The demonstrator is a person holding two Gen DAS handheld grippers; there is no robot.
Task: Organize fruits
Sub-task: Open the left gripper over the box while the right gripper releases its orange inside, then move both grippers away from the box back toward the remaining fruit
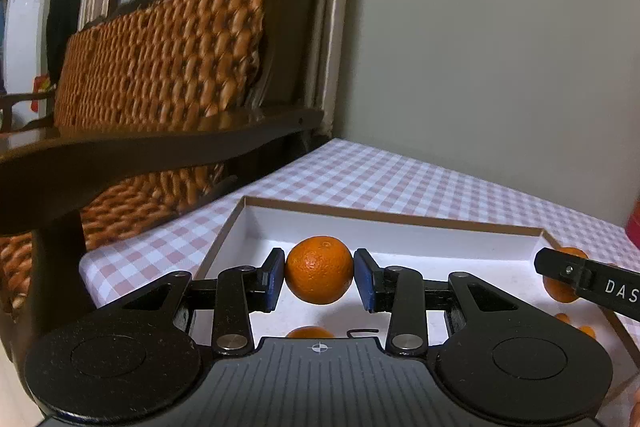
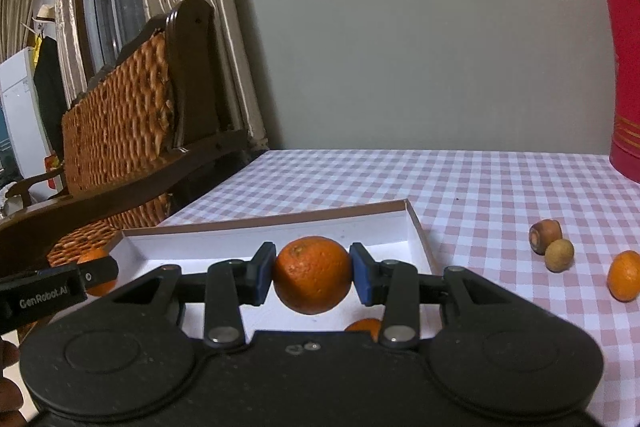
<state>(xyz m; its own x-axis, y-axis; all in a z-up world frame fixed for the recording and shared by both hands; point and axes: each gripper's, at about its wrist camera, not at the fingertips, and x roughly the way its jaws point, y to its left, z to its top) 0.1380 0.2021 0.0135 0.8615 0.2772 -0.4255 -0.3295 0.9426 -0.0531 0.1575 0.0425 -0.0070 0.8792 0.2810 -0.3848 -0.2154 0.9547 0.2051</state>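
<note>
1. Orange fruit fills both tools: the left tool (image 1: 319,273) holds one mandarin (image 1: 319,270) between blue pads, the right tool (image 2: 312,275) holds another mandarin (image 2: 312,275)
2. Both fruits hang above a shallow white box (image 1: 400,235) on the checked desk (image 2: 480,187)
3. More fruit lies in the box's near part; a loose mandarin (image 2: 624,275) and two small brown fruits (image 2: 552,245) sit on the desk, right of the box
4. Judged light, round, soft-skinned; likely to roll, so grip gently across the widest middle
</note>
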